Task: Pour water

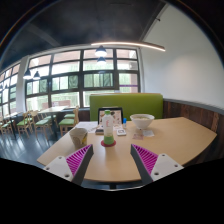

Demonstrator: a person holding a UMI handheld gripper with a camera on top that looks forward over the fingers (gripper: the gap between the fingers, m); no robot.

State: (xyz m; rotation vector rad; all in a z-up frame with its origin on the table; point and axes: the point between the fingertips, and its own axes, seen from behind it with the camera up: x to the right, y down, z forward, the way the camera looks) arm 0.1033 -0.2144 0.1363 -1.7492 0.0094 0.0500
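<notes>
A small green cup (108, 136) stands on a red coaster (108, 144) in the middle of a light wooden table (110, 162), ahead of and beyond my fingers. A pale bowl-shaped vessel (142, 122) stands farther back to the right of the cup. My gripper (112, 160) hovers over the near part of the table with its fingers wide apart and nothing between them. The magenta pads (79, 160) flank bare tabletop.
A dark card or tablet (111, 116) stands upright behind the cup, with a pale box (78, 136) to the left. A green bench back (126, 104) runs behind the table. Chairs and tables (30, 122) fill the room at left under large windows.
</notes>
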